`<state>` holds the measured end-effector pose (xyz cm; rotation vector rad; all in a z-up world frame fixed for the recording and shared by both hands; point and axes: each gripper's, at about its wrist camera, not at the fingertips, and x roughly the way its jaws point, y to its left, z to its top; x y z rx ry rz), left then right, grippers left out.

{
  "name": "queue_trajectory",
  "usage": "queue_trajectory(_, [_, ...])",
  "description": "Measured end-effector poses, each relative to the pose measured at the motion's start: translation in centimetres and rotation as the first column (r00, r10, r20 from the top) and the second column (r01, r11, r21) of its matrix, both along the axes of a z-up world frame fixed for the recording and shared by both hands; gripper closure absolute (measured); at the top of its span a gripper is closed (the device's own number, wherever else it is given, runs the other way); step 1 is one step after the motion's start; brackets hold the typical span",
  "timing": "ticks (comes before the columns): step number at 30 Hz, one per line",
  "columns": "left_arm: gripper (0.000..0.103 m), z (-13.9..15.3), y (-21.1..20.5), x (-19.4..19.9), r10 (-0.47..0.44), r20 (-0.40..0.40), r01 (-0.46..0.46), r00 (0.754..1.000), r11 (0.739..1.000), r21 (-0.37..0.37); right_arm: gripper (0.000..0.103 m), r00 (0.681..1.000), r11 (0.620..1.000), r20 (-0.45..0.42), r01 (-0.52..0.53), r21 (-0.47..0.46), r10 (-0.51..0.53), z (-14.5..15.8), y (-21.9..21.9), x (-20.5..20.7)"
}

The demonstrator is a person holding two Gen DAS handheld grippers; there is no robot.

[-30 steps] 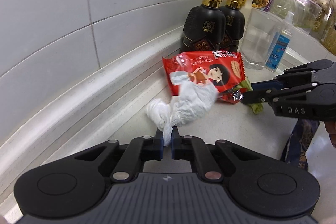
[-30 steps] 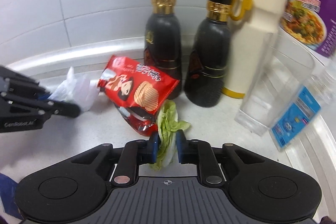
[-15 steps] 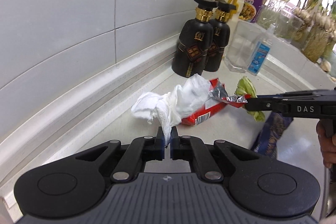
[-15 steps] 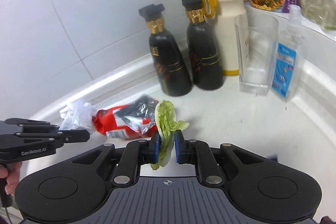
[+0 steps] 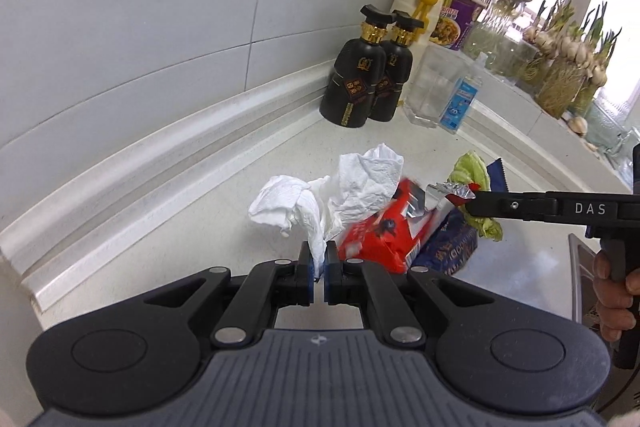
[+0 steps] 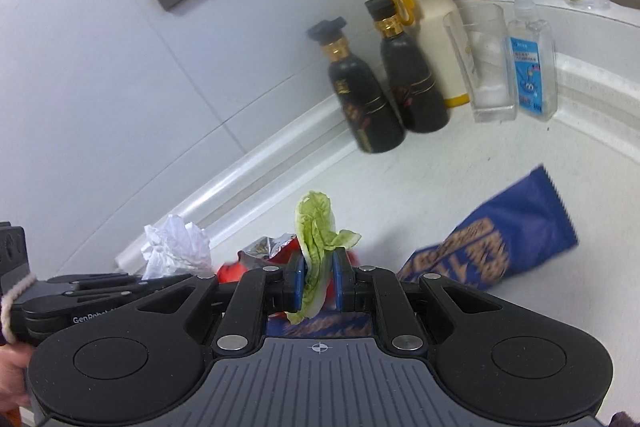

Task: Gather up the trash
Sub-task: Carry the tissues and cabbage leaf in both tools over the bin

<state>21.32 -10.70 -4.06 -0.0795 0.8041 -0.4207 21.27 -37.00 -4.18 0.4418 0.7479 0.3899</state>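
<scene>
Near the two black bottles (image 5: 368, 83), I keep left gripper (image 5: 319, 259) pinching tissue (image 5: 328, 195), right gripper (image 6: 319, 281) clamping lettuce leaf (image 6: 318, 239) plus red wrapper (image 5: 384, 235), and lift both level.

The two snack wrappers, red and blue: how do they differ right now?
The red wrapper is torn open, silver lining showing; the blue wrapper looks flat and unopened. Red hangs crumpled by the right tongs, which pinch a lettuce leaf; blue lies free on the counter. Both are empty-looking trash.

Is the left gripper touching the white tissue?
Touching. The left wrist view shows the left gripper shut on a twisted tail of the white tissue, both pads pressing it with no gap.
</scene>
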Motion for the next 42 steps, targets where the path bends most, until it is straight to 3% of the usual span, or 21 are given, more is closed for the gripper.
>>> queue_trajectory(10, [0.100,-0.6,1.6,-2.9,0.012,-0.035,-0.013,0.999,0.999,-0.036,0.090,0.999,0.998,-0.027,0.033,0.053,-0.032,0.6,1.4,-3.8])
queue_trajectory(18, [0.099,-0.7,1.0,-4.2,-0.009,-0.048,0.007,0.999,0.999,-0.048,0.087,0.987,0.993,-0.109,0.113,-0.018,-0.114,-1.6,1.0,-6.6])
queue_trajectory(25, [0.099,-1.4,-0.2,-4.9,-0.040,-0.068,0.038,0.997,0.999,-0.035,0.082,0.982,0.985,-0.125,0.125,-0.118,-0.139,-3.2,1.3,-8.7])
queue_trajectory(31, [0.099,-1.6,-0.4,-5.4,-0.049,-0.074,0.047,0.996,0.999,-0.026,0.053,0.983,0.988,-0.120,0.127,-0.092,-0.138,-3.9,0.8,-10.3])
queue_trajectory(39, [0.099,-1.8,0.2,-5.8,-0.036,-0.084,0.034,0.996,0.999,-0.022,0.053,0.984,0.988,-0.085,0.153,-0.016,-0.154,-3.3,0.5,-10.8])
queue_trajectory(42, [0.099,-1.9,0.4,-5.9,-0.031,-0.087,0.029,0.996,0.999,-0.021,0.053,0.980,0.982,-0.075,0.180,-0.060,-0.184,-3.1,0.5,-10.1])
